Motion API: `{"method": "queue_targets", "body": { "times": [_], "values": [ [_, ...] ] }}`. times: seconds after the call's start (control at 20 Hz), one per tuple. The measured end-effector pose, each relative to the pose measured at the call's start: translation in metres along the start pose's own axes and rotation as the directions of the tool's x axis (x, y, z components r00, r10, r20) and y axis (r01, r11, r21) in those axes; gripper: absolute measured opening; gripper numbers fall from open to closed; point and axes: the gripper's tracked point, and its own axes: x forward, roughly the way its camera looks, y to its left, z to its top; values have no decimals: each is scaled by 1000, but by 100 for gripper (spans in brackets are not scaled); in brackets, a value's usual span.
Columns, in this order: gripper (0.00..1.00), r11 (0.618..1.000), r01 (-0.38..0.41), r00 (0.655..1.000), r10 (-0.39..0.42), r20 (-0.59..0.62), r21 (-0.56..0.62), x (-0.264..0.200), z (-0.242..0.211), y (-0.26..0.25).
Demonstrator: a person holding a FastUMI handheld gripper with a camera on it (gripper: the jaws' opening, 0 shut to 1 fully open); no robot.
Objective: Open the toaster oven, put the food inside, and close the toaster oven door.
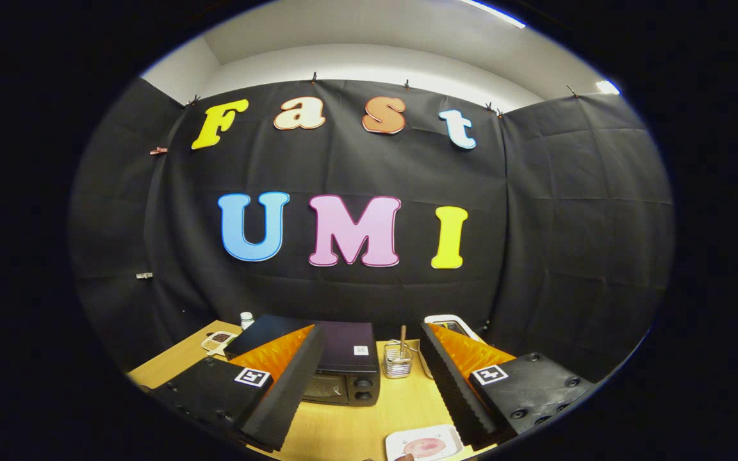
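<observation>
Black cloth walls close off the booth behind a light wooden table (pixel 343 429), and I am looking down along my gripper (pixel 369 390) from above the table's near side. Its two fingers stand wide apart with nothing between them but bare tabletop, so I am holding nothing. Beyond the left finger sits the black box-shaped toaster oven (pixel 343 368), its door closed and two round knobs stacked on the right of its front panel. A small white sticker lies on its flat top. Just right of the oven, between the fingers and further off, stands a small clear glass holder (pixel 398 360) with a thin wooden stick upright in it. Close below me, just ahead of the right finger's base, lies a small white rectangular plate (pixel 423 444) carrying a pink round piece of food (pixel 425 446); it is well apart from the oven. Behind the oven's left corner I see a white shallow dish (pixel 218 341) of dark bits and a small white-capped bottle (pixel 246 319). A white rimmed tray (pixel 452 323) shows beyond the right finger.
</observation>
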Motion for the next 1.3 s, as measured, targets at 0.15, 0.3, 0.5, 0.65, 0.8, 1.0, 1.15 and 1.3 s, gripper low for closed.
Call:
{"method": "queue_targets", "body": {
  "times": [0.15, 0.3, 0.5, 0.65, 0.8, 1.0, 1.15, 1.3],
  "values": [
    [98, 999, -32, 999, 32, -8, 10, 12, -7, 36],
    [98, 998, -57, 997, 59, -44, 35, 30, -24, 71],
    [98, 996, -63, 990, 70, -120, 58, 57, -62, 109],
    [98, 996, -59, 979, 70, -191, 62, 77, -96, 130],
    [98, 997, -51, 961, 67, -267, 66, 96, -129, 145],
    [99, 996, -48, 936, 69, -346, 71, 114, -164, 161],
    [99, 996, -49, 911, 73, -406, 69, 126, -190, 169],
    [99, 997, -38, 887, 67, -456, 74, 133, -210, 173]
  ]
}}
